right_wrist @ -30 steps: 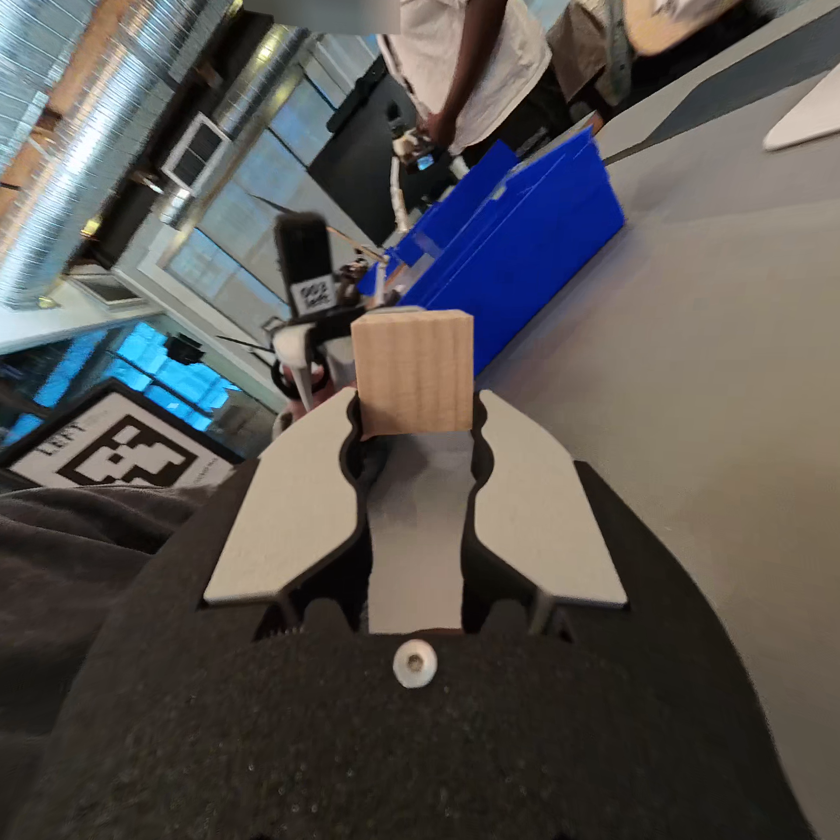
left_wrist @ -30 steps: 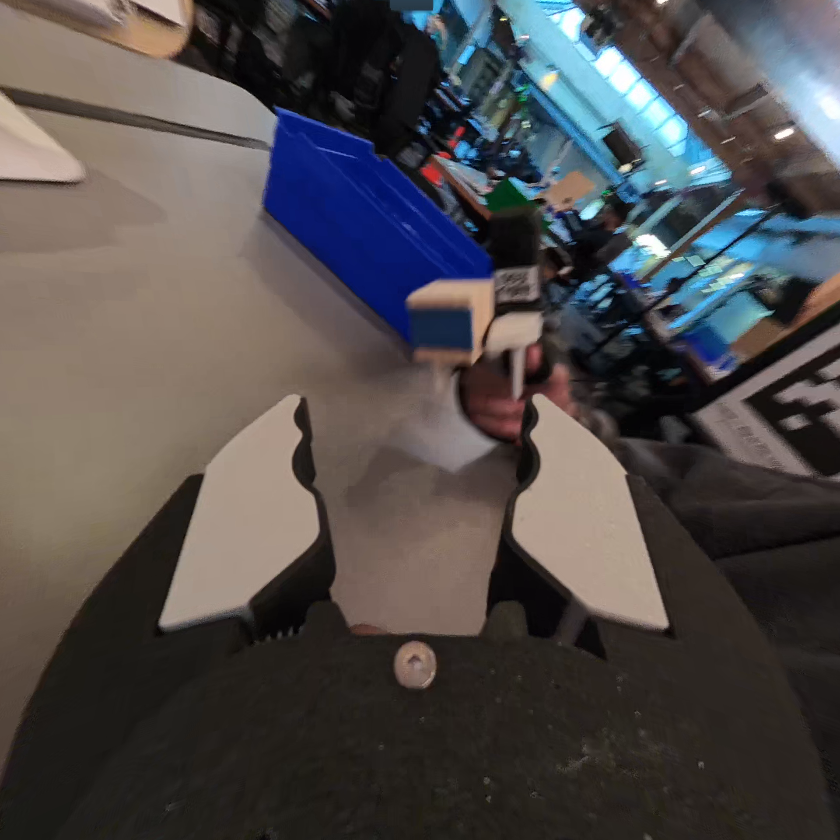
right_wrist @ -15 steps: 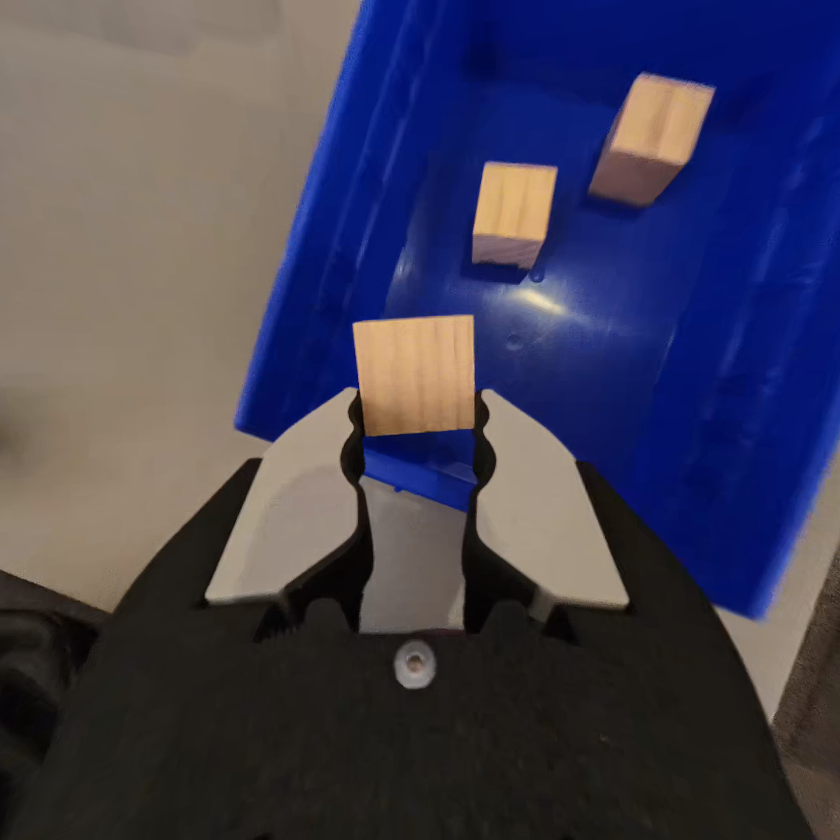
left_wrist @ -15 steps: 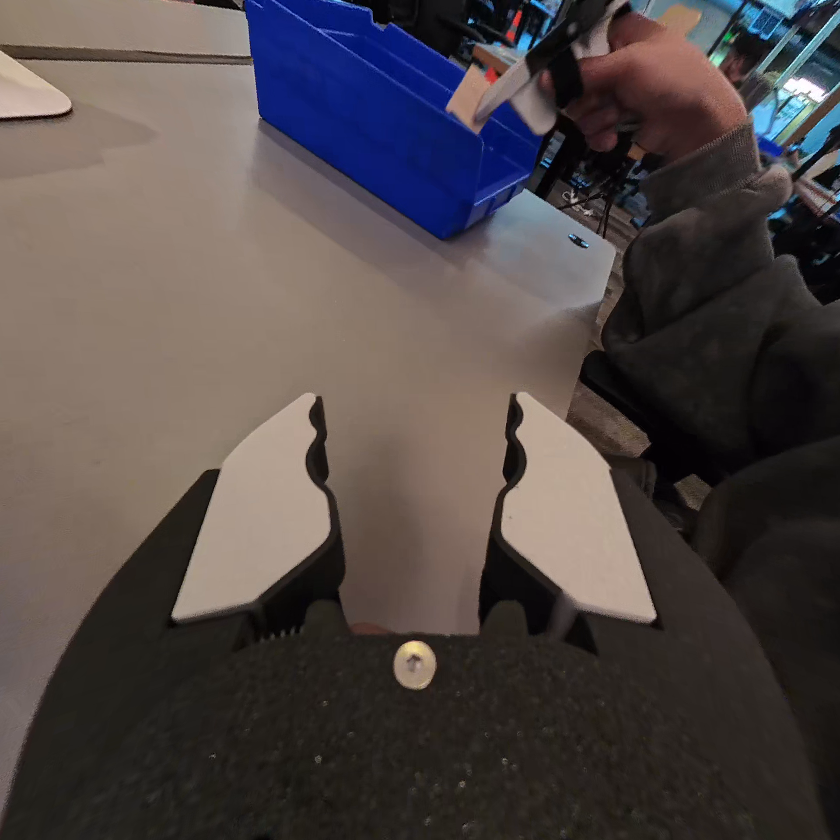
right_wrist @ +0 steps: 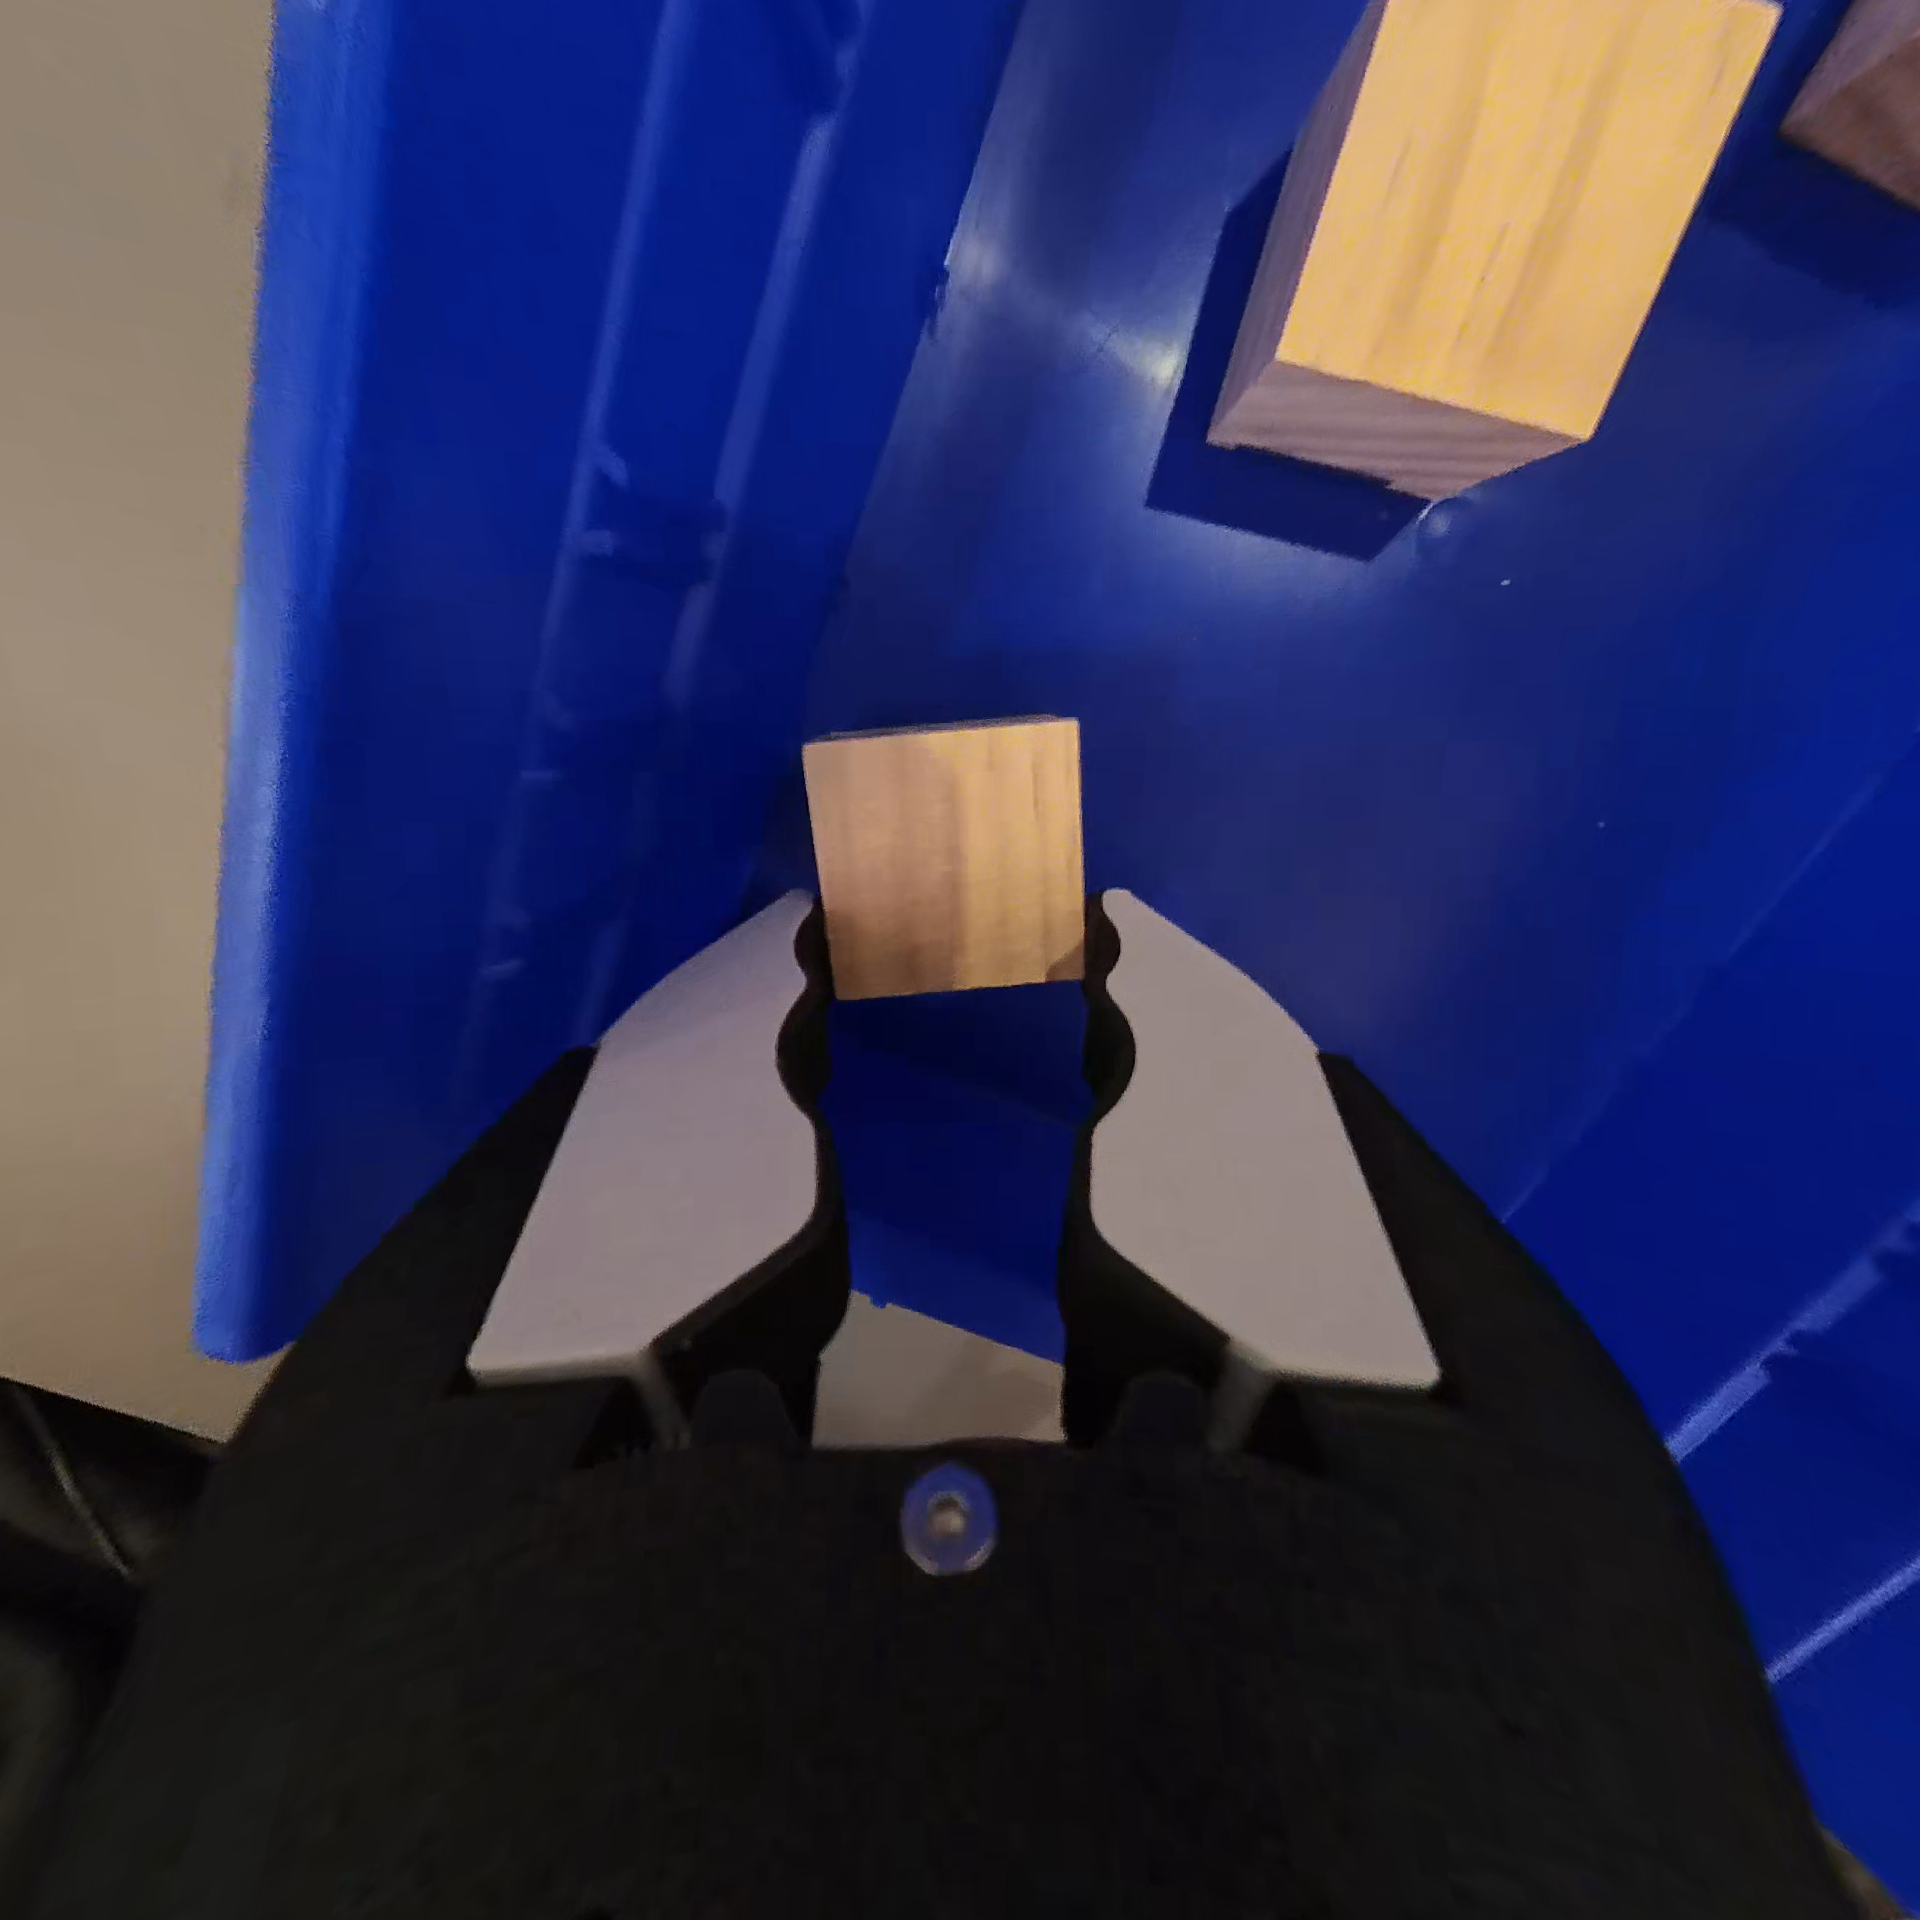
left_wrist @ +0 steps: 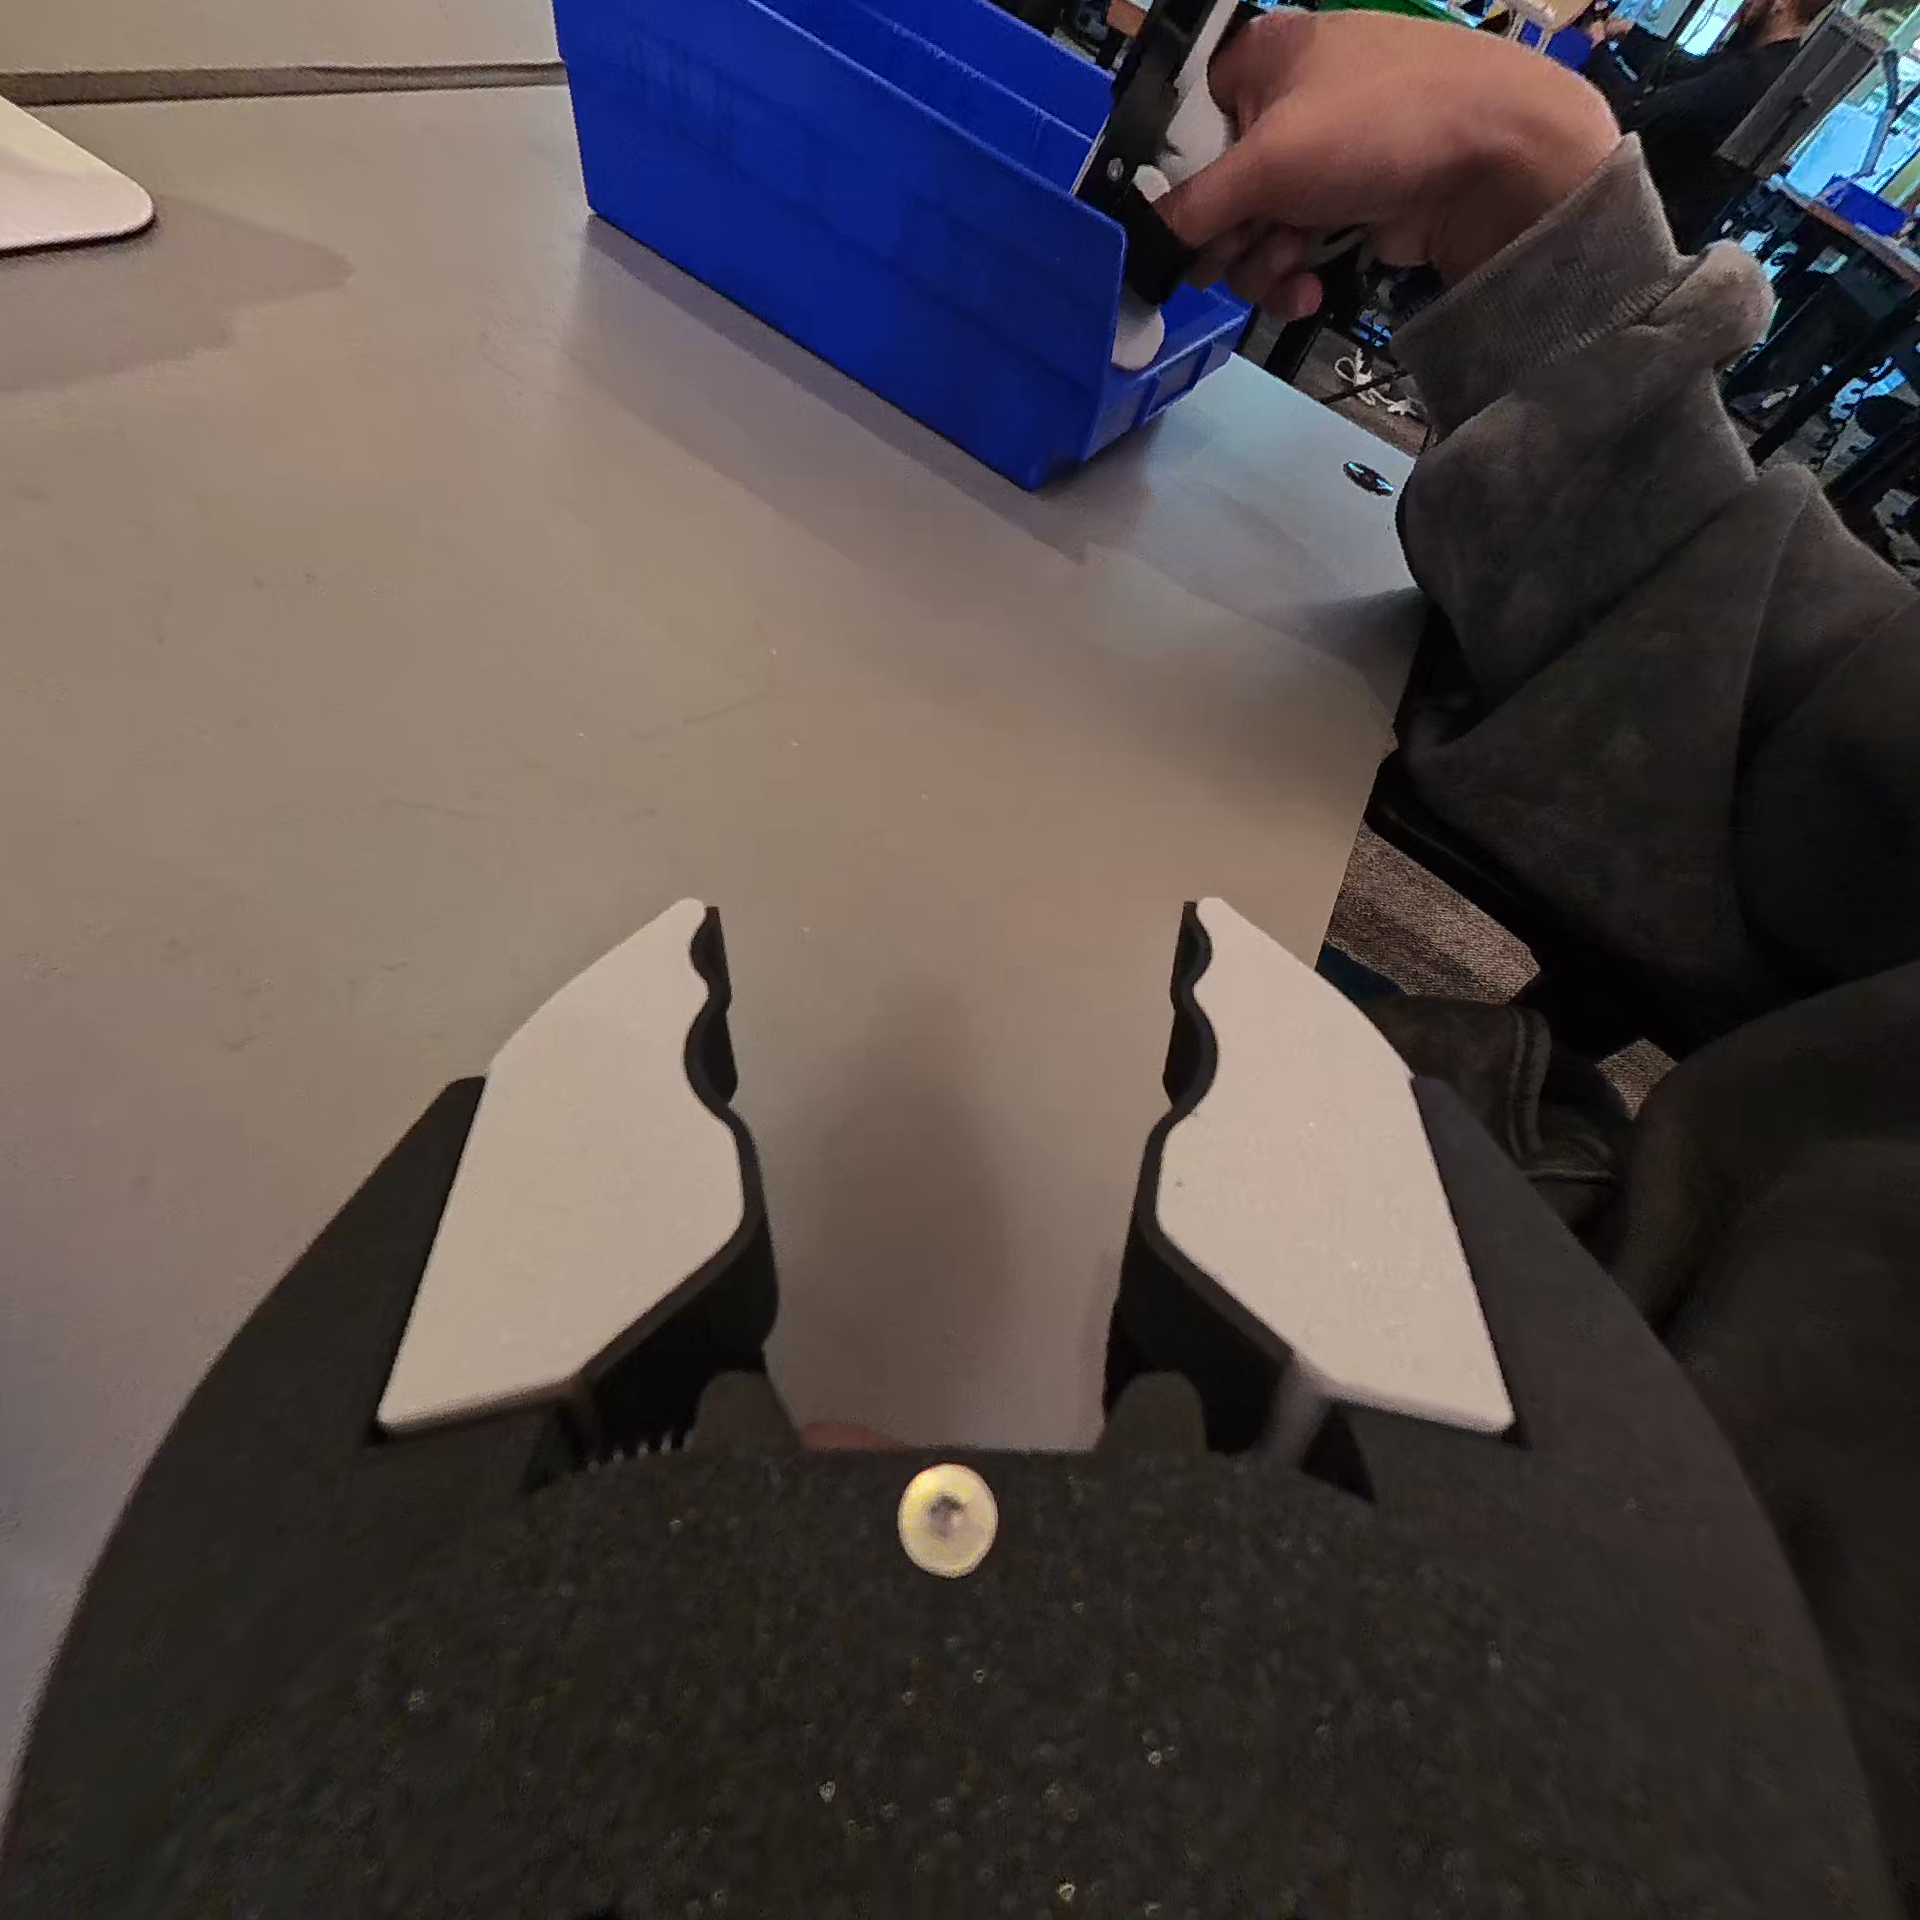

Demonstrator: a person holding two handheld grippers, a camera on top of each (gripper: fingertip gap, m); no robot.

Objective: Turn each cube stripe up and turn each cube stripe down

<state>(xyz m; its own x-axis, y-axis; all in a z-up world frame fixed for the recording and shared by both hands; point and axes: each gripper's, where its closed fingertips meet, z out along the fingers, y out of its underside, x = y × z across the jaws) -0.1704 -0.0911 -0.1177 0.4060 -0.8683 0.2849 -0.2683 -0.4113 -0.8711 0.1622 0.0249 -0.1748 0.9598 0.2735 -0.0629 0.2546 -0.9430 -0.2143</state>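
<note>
Right now the right tool [right_wrist: 951, 940] is clamping a wooden cube [right_wrist: 945, 857] by two opposite side faces, only the fingertips biting near the cube's lower edge, and it is hanging inside the blue bin [right_wrist: 540, 520], close to the bin's left wall and above its floor. The face toward the camera is bare wood; no stripe is showing on it, so which way the stripe is pointing cannot be told from this angle. A second wooden cube [right_wrist: 1475, 229] is sitting on the bin floor farther in, toward the far end, and the corner of a third cube [right_wrist: 1870, 94] is peeking in at the far right.

The left tool [left_wrist: 951, 961] is idling with its fingers spread wide and nothing between them, hovering over the bare grey desk [left_wrist: 520, 623] near its front edge. From there the bin is standing at the desk's far right corner, with the person's hand [left_wrist: 1382, 156] working the right tool over the bin's near end.

The risk is probably in the shallow grip: with so little of the cube between the tips, a nudge against the wall could twist it or pop it free, and it may tumble on release and land wrong face up. It could also knock the cube resting nearby.
</note>
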